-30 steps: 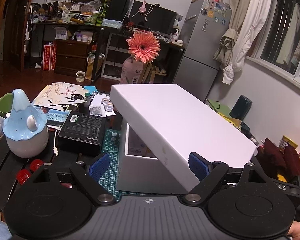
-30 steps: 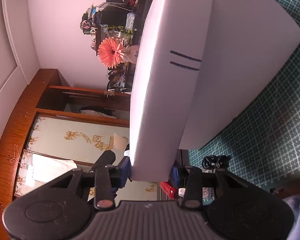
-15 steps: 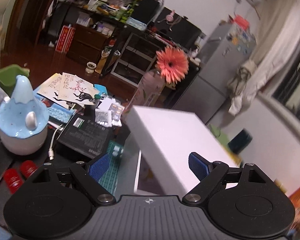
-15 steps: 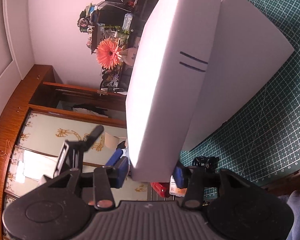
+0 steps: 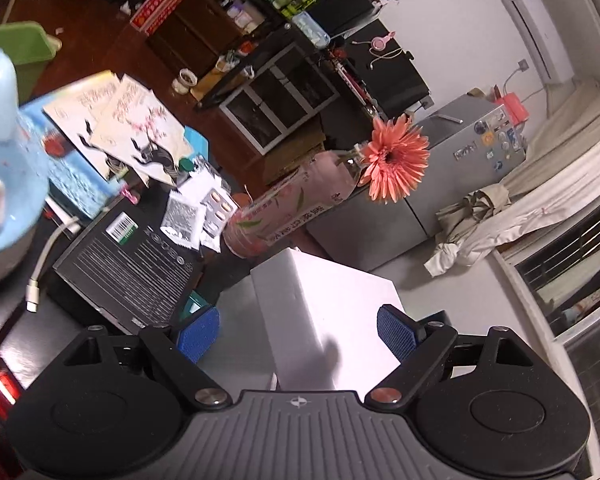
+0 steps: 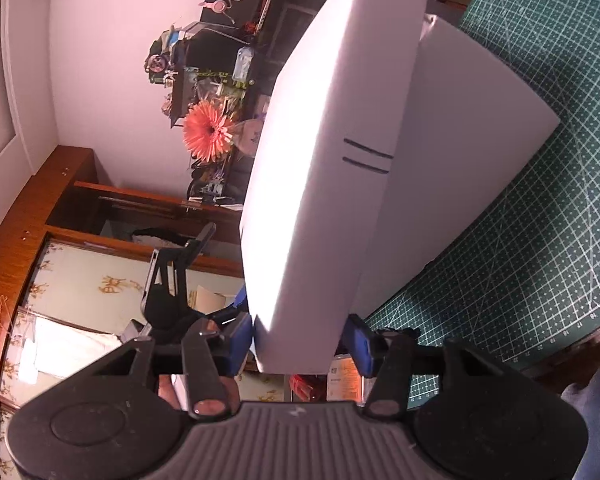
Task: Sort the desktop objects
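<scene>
Over the green grid cutting mat point(image 6: 540, 240) on the worktop, your right gripper point(image 6: 300, 344) has its jaws clamped on the edge of the white foam box lid point(image 6: 332, 140), tilted up off the white foam box point(image 6: 460, 160) beneath. Left gripper point(image 5: 300, 330) hangs above the lid with jaws spread wide, holding nothing. Looks like the lid-off step. Next move: keep the clamp firm, swing the lid clear, park it away from the pink flower point(image 5: 396, 160).
</scene>
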The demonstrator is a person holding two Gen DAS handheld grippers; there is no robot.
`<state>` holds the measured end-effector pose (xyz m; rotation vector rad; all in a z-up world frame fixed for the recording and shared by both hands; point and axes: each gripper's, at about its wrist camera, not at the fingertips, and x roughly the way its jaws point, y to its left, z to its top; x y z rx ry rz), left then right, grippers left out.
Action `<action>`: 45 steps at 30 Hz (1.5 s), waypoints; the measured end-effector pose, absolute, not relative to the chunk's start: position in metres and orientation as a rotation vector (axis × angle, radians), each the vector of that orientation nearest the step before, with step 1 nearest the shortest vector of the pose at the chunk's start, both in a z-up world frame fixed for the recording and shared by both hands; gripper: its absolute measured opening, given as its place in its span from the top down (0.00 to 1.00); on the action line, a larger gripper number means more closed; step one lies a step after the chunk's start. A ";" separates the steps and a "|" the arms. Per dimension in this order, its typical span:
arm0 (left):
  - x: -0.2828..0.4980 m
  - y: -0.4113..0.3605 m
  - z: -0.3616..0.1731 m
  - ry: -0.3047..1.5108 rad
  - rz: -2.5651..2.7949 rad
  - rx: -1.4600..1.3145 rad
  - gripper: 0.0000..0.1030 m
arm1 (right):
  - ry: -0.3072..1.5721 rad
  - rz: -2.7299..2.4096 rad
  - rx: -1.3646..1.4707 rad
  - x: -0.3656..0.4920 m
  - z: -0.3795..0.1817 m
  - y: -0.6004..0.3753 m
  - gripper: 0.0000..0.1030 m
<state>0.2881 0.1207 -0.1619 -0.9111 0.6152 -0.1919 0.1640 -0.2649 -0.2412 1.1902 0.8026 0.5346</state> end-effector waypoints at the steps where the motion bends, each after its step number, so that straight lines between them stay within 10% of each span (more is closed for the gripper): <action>1: 0.291 0.121 -0.165 0.619 -0.199 -0.930 0.16 | 0.803 0.529 1.194 0.163 -0.241 -0.266 0.51; 12: 0.306 0.116 -0.189 0.643 -0.183 -1.029 0.20 | 0.815 0.541 1.174 0.157 -0.238 -0.266 0.52; 22: 0.306 0.113 -0.187 0.606 -0.189 -1.037 0.52 | 0.816 0.535 1.150 0.152 -0.236 -0.269 0.57; 45: 0.285 0.116 -0.180 0.650 -0.149 -1.046 0.52 | 0.772 0.468 1.120 0.167 -0.232 -0.293 0.57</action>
